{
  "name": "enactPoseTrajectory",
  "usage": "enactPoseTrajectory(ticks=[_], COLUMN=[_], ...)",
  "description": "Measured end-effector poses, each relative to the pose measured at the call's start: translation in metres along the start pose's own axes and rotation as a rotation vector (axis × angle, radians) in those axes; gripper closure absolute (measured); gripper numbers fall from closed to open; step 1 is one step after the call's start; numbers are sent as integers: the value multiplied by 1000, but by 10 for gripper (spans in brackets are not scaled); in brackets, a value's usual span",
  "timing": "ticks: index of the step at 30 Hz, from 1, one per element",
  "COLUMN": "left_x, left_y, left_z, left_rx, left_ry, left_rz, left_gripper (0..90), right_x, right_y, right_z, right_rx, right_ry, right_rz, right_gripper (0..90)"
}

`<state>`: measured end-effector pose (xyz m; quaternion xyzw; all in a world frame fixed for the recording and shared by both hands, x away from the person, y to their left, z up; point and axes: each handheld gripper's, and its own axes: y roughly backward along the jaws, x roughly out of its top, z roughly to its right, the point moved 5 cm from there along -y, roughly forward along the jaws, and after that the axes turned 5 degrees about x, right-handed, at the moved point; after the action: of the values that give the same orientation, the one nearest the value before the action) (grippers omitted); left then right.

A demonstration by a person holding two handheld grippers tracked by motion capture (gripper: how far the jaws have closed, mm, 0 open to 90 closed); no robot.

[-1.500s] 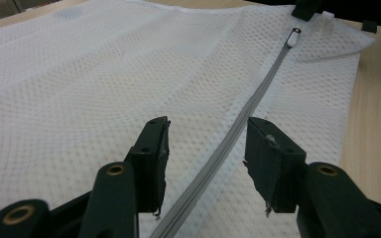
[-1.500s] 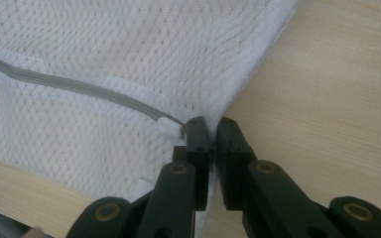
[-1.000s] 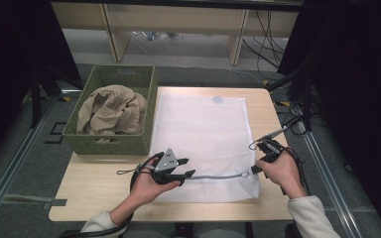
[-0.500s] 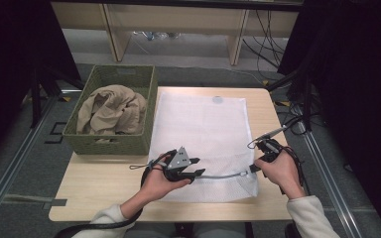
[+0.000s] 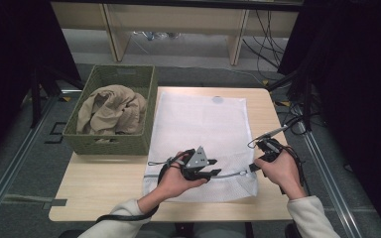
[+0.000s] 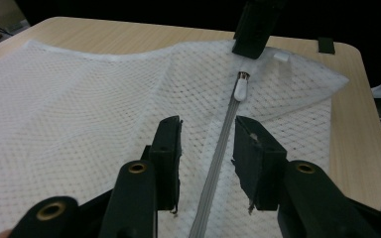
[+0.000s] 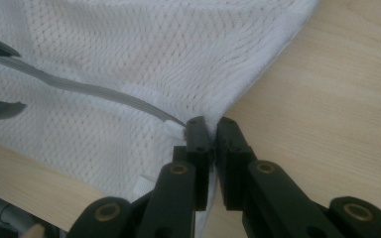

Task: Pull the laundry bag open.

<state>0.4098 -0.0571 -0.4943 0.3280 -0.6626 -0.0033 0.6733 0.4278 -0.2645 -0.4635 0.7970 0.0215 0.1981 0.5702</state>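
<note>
A white mesh laundry bag (image 5: 201, 124) lies flat on the wooden table (image 5: 104, 191), with its grey zipper (image 6: 217, 153) along the near edge. My left gripper (image 6: 207, 129) hovers over the zipper, open. Its jaws have just been closing and straddle the zipper tape without pressing it. The white zipper pull (image 6: 240, 90) lies just ahead of them. My right gripper (image 7: 208, 121) is shut on the bag's edge at the zipper's end. In the high view the left gripper (image 5: 217, 173) sits a short way left of the right gripper (image 5: 254, 167).
A green woven basket (image 5: 109, 145) holding a crumpled beige cloth (image 5: 111, 109) stands at the table's left, beside the bag. Bare wood shows at the near left and along the right edge. Cables trail on the floor to the right.
My left gripper has slid right along the zipper toward the right gripper, and its jaws have narrowed. The right gripper and the bag's corner have stayed put.
</note>
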Motion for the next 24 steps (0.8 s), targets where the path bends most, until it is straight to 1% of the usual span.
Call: enactPoseTrajectory(ticks=[2,3,4,5,8,10,11,14,15,16,17,18,19,20,21,23,24], left_x=[2,2,3,4,5,6,6,6,6,6,6,6,6,6,6,7,7], left_y=[-6,-8,-11,-13,-20,-25,-28,-34,-36,-38,-41,-46,-46,-47,-49,-53,-54], left_z=[3,4,5,5,7,8,10,14,16,17,18,22,22,22,22,23,24], left_rx=[-10,-13,-17,-19,-27,-33,-38,-52,-55,-58,-62,-78,-78,-75,-79,-78,-75], left_ry=[-1,5,-1,4,15,6,10,8,11,3,0,4,4,-6,-12,-8,-11], left_rz=[-3,-9,-8,-11,-14,-19,-24,-31,-34,-43,-45,-30,-30,-33,-43,-38,-42], left_gripper=[643,650,650,657,662,667,668,674,677,680,683,696,699,699,703,705,707], right_x=[0,0,0,0,1,0,1,0,1,0,-1,-1,-1,-1,-1,-1,0], right_y=[1,1,1,1,1,1,1,2,2,3,3,3,3,3,4,4,3], right_z=[-1,-1,-1,-2,-2,-3,-3,-5,-5,-8,-9,-9,-9,-9,-10,-10,-10], right_rx=[0,-2,-2,-2,1,6,6,1,5,5,7,6,6,6,7,6,6], right_ry=[-2,-13,-13,1,8,11,14,1,16,-16,-31,-32,-32,-30,-38,-37,-29], right_rz=[-1,-7,-7,3,4,4,3,-3,7,4,-6,-8,-8,-6,-10,-9,3], right_gripper=[862,862,862,862,862,862,862,862,862,862,862,862,862,862,862,862,862])
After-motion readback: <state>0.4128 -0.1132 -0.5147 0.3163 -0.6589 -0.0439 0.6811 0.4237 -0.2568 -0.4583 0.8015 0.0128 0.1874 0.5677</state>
